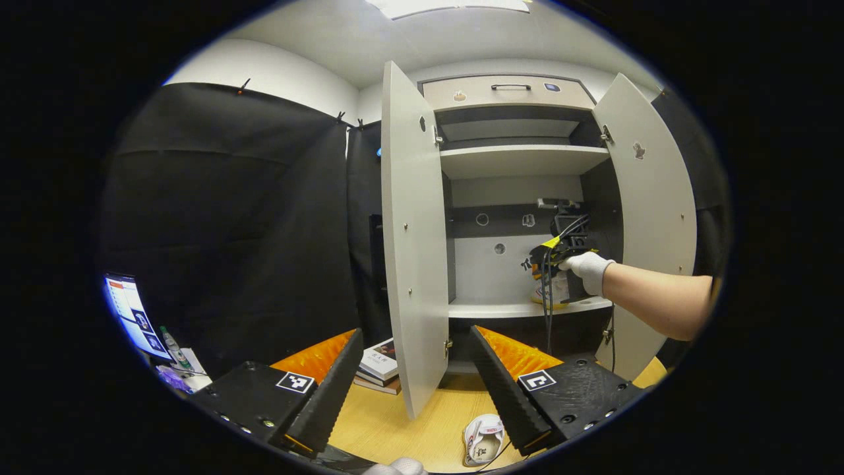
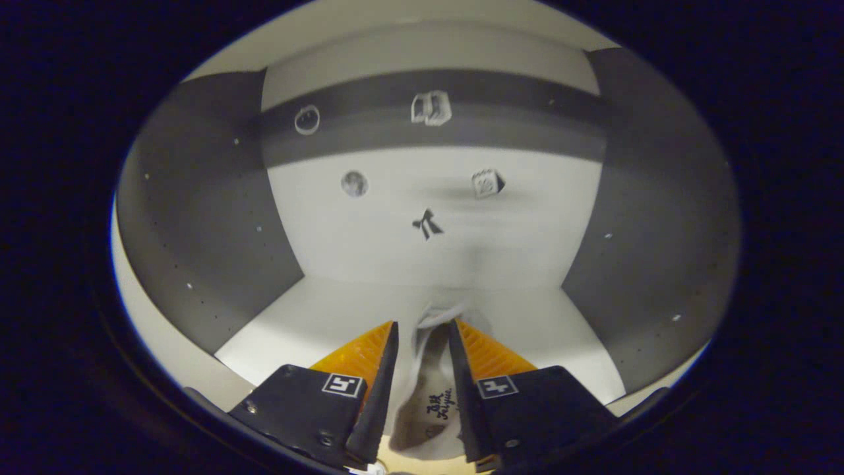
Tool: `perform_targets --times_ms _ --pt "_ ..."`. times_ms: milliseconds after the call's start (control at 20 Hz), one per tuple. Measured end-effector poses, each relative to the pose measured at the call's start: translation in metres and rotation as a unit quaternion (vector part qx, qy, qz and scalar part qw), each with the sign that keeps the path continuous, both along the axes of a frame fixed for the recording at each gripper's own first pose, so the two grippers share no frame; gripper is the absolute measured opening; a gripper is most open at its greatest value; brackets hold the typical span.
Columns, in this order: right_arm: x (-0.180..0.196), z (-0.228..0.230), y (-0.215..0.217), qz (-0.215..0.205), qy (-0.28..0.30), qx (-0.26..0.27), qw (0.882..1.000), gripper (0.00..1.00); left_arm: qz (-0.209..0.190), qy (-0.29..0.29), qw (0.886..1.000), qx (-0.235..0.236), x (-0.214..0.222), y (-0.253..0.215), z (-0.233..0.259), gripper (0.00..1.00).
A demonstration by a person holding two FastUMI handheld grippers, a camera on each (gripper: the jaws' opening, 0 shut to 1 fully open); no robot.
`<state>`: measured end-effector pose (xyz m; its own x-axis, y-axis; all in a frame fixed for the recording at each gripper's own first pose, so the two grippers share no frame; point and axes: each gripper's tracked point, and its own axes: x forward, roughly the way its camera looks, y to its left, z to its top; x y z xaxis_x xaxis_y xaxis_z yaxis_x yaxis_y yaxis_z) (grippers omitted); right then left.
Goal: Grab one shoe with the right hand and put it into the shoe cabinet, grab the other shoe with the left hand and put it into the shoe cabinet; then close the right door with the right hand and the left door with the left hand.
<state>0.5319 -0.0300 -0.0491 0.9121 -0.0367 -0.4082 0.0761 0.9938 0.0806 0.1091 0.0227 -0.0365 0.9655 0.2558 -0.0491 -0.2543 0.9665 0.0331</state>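
1. The shoe cabinet (image 1: 521, 161) stands on the desk (image 1: 409, 422) with both doors swung open: the left door (image 1: 412, 237) and the right door (image 1: 649, 218).
2. In the left gripper view, the left gripper (image 1: 419, 389) hangs over the desk in front of the cabinet, its fingers (image 1: 330, 389) spread wide with nothing between them.
3. The second shoe (image 1: 483, 441), pale and lying on the desk, sits just below the cabinet front, close by the tip of the left gripper's right-hand finger; whether they touch cannot be told.
4. In the same view a gloved hand (image 1: 589, 270) on a bare forearm reaches into the cabinet's middle compartment, holding the right gripper (image 1: 560, 254) above the middle shelf (image 1: 508, 309).
5. In the right gripper view, the right gripper (image 2: 422, 340) points at the cabinet's back panel (image 2: 422, 218); its fingers stand narrow, both pressed on the first shoe (image 2: 428, 396) at its opening.
6. That shoe rests low over the middle shelf (image 2: 316, 323), inside the cabinet.
7. A stack of books (image 1: 379, 366) lies on the desk beside the left door, and a lit monitor (image 1: 135, 316) stands far to the left.
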Motion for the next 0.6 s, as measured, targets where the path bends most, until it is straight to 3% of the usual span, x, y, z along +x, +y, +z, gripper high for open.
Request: perform_targets --times_ms 100,150,350,600 --pt "-0.025 0.036 0.000 -0.009 -0.058 -0.015 0.998 0.84 -0.007 -0.002 1.000 0.000 -0.002 0.002 0.003 1.00" --pt "-0.036 0.053 -0.003 -0.013 -0.082 -0.024 0.996 1.00 -0.011 -0.004 1.000 0.001 -0.004 0.004 0.003 0.96" --pt "-0.107 0.092 0.007 -0.004 -0.147 -0.016 0.989 1.00 -0.034 -0.013 0.999 0.000 -0.013 0.007 0.007 0.96" --pt "-0.228 0.080 0.001 -0.003 -0.186 -0.018 0.982 1.00 -0.067 -0.013 0.998 -0.001 -0.023 0.008 0.004 0.96"
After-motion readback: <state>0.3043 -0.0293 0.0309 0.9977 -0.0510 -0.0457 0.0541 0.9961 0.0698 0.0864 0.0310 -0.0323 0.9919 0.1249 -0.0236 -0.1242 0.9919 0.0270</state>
